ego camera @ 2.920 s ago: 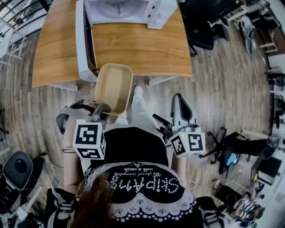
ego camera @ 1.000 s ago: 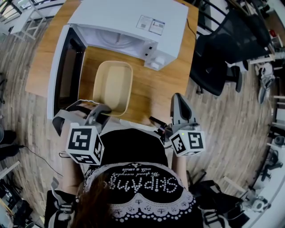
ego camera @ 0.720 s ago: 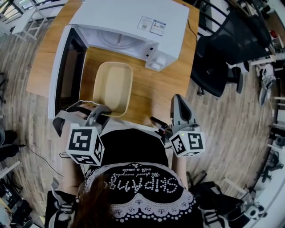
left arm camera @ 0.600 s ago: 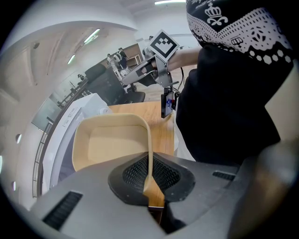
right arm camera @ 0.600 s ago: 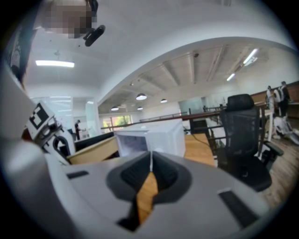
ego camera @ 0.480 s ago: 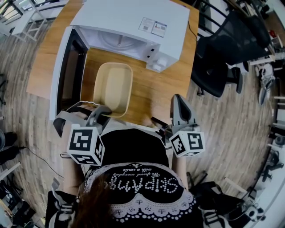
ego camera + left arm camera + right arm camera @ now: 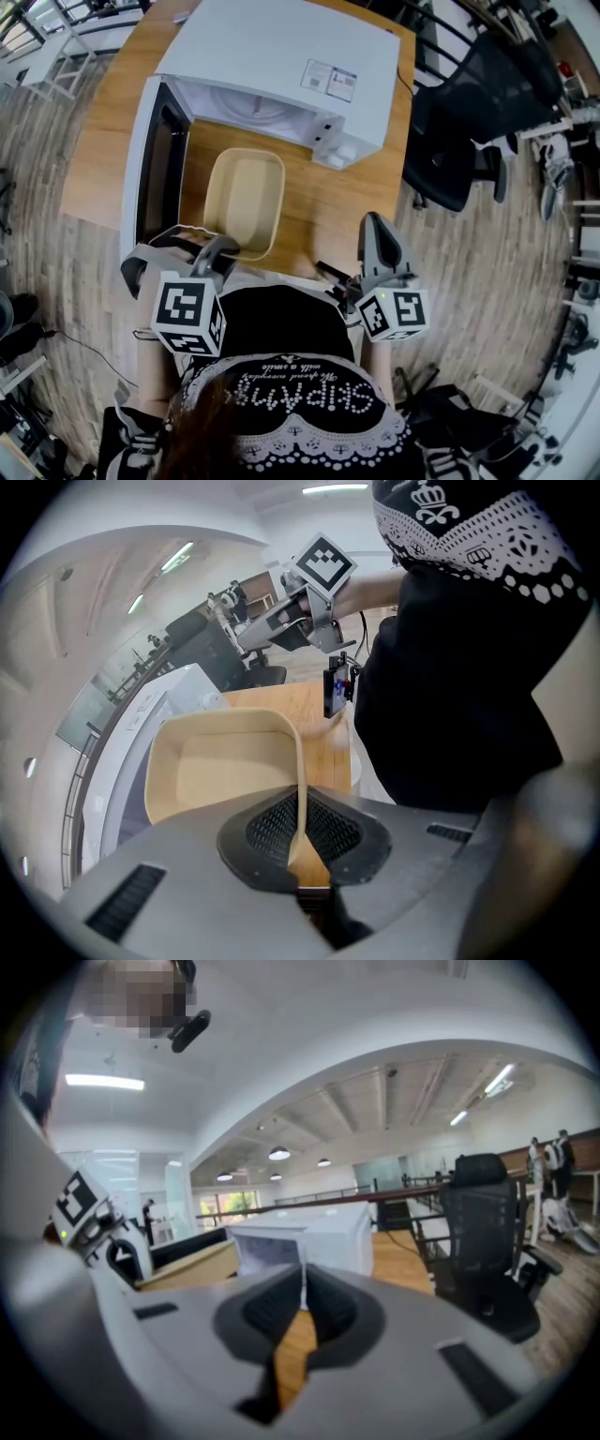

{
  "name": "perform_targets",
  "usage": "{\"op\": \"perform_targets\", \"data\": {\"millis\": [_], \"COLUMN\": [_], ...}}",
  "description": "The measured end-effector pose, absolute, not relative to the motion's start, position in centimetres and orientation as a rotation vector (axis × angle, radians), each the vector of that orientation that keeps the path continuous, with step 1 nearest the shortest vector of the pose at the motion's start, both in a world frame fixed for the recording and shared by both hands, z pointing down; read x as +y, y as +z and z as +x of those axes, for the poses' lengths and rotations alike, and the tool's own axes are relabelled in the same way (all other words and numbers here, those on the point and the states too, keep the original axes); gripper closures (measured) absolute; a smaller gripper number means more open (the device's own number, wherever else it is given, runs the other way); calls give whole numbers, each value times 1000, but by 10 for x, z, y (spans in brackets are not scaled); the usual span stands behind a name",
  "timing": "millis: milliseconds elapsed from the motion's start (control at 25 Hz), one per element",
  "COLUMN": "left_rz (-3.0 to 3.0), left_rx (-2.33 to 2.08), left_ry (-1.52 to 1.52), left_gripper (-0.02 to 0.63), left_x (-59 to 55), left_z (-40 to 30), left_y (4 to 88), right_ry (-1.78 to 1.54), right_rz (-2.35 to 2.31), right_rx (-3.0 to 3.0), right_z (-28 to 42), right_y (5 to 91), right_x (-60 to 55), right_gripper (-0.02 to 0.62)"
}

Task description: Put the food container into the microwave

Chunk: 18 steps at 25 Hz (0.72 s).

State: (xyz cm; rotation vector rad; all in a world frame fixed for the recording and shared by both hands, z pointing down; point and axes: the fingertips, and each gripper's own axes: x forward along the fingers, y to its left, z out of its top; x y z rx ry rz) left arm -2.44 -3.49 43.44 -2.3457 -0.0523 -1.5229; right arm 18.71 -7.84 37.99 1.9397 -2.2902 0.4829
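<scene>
Food container (image 7: 244, 199), beige, rectangular and empty, sits over the wooden table (image 7: 103, 141) in my head view, just in front of the white microwave (image 7: 281, 56). The microwave's door (image 7: 150, 173) is swung wide open to the left, alongside the container. I cannot tell whether the container's base touches the tabletop. The left gripper (image 7: 221, 251) reaches the container's near end from below in that view, pointing steeply down. The right gripper (image 7: 377, 234) hangs at the table's near edge, well apart from the container. A black office chair (image 7: 459, 122) stands off the table's right side. In the left gripper view the two dark pads are clamped on the container's thin near rim, and the tray stretches away from them toward the microwave. The right gripper and the person's black top fill the right of that view. In the right gripper view the jaws are pressed together with nothing between them. Beyond them I see the microwave on the wooden tabletop, and the office chair to the right.
</scene>
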Motion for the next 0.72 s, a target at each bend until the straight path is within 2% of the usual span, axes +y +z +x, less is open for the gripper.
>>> {"op": "perform_targets", "data": {"millis": [720], "left_rz": [-2300], "left_rx": [-103], "left_ry": [-1531], "left_gripper": [572], "left_x": [-41], "left_z": [-27], "left_y": [434], "right_ry": [478], "right_rz": [2047], "right_rx": [-2224], "right_z": [201], "right_y": [373], "right_x": [-63], "right_gripper": [561]}}
